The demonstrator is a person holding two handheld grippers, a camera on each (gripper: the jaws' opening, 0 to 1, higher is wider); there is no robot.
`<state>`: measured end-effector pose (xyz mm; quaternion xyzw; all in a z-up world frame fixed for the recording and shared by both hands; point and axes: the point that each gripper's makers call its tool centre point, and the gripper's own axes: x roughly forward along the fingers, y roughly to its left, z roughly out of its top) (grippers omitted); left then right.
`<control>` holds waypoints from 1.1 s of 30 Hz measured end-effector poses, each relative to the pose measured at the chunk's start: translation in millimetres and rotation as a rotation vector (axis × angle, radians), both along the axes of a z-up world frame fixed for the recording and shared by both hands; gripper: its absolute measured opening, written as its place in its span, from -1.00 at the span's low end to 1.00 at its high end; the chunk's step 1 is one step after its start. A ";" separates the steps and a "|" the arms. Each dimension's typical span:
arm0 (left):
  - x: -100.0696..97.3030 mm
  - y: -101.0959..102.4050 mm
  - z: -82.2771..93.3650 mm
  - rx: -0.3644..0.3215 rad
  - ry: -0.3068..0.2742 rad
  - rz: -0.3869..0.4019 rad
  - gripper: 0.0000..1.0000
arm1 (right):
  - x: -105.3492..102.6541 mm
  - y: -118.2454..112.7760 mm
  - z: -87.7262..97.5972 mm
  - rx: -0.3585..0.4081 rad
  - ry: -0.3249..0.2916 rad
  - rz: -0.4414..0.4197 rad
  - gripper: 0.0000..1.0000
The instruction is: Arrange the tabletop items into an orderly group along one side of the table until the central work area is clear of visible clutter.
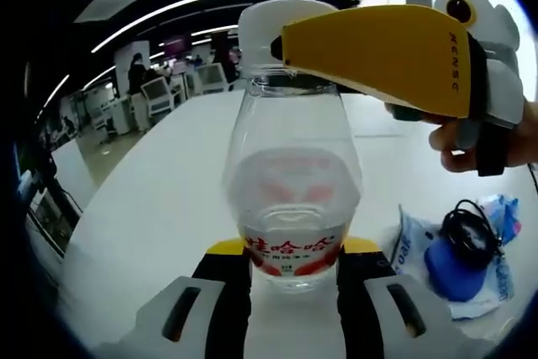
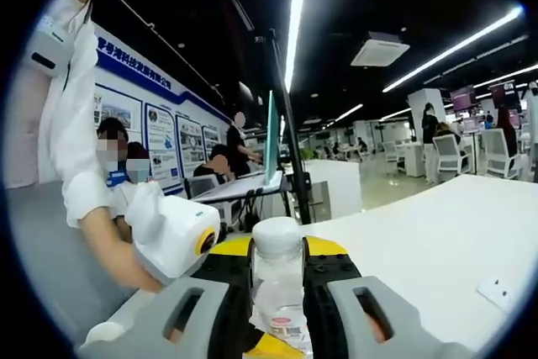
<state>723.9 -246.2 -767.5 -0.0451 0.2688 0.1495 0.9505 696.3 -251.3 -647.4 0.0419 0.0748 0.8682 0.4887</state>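
Clear plastic water bottle with red label [image 1: 292, 182] stands on white table [image 1: 143, 216], left gripper [image 1: 292, 271] clamped at its base, right gripper [image 2: 277, 279] clamped at its white cap [image 2: 276, 235]. Mid-carry; next, probably set it beside blue pouch [image 1: 458, 266], far right.

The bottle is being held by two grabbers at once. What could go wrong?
1. The left tongs squeeze the bottle low down while the right tongs grip its white cap. If the hands pull different ways, the thin plastic may buckle or slip free.
2. If the cap twists loose, water could spill on the white table.
3. A dropped bottle might roll onto the blue pouch and black cable nearby.
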 end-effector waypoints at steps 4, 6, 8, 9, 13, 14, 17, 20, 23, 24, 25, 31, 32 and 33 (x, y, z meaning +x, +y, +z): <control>-1.3 -8.8 3.4 0.018 -0.008 -0.022 -0.28 | 1.2 -3.2 -2.3 0.009 0.018 -0.013 -0.65; -4.2 -11.7 6.0 0.018 -0.014 -0.021 -0.28 | 1.5 -3.7 -0.5 0.011 0.021 -0.018 -0.65; -6.4 -13.5 8.2 0.020 -0.016 -0.022 -0.27 | 1.9 -3.6 -0.4 0.010 0.017 -0.022 -0.65; -4.7 -13.7 7.5 0.020 -0.015 -0.029 -0.27 | 2.2 -3.4 -0.7 0.009 0.016 -0.023 -0.65; -0.4 -12.7 3.0 0.015 -0.016 -0.047 -0.27 | 2.9 -3.0 -1.5 0.008 0.014 -0.030 -0.65; -0.4 -12.4 2.6 0.015 -0.016 -0.048 -0.27 | 2.7 -2.9 -1.8 0.010 0.010 -0.030 -0.66; -0.3 -11.8 1.7 0.012 -0.020 -0.054 -0.26 | 3.1 -2.8 -1.7 0.009 0.015 -0.031 -0.66; 1.0 -11.6 1.4 0.009 -0.020 -0.059 -0.26 | 4.0 -2.7 -1.9 0.008 0.015 -0.030 -0.66; 1.4 -11.5 1.2 -0.001 -0.023 -0.061 -0.26 | 4.1 -2.6 -2.0 0.007 0.016 -0.029 -0.66; 1.3 -10.4 1.1 -0.004 -0.024 -0.061 -0.26 | 3.8 -2.7 -2.0 0.006 0.014 -0.029 -0.66; 1.1 -10.4 0.9 -0.005 -0.023 -0.062 -0.26 | 3.4 -2.8 -2.0 0.005 0.013 -0.028 -0.66; 4.3 -10.7 6.2 0.012 -0.035 -0.093 -0.20 | 4.8 -1.9 -2.9 -0.001 0.005 -0.030 -0.65; 4.6 -10.6 6.6 0.014 -0.035 -0.098 -0.18 | 4.6 -1.8 -2.5 -0.001 0.004 -0.031 -0.65; 3.9 -10.3 8.5 0.018 -0.039 -0.102 -0.16 | 4.5 -1.6 -2.3 -0.002 0.004 -0.032 -0.65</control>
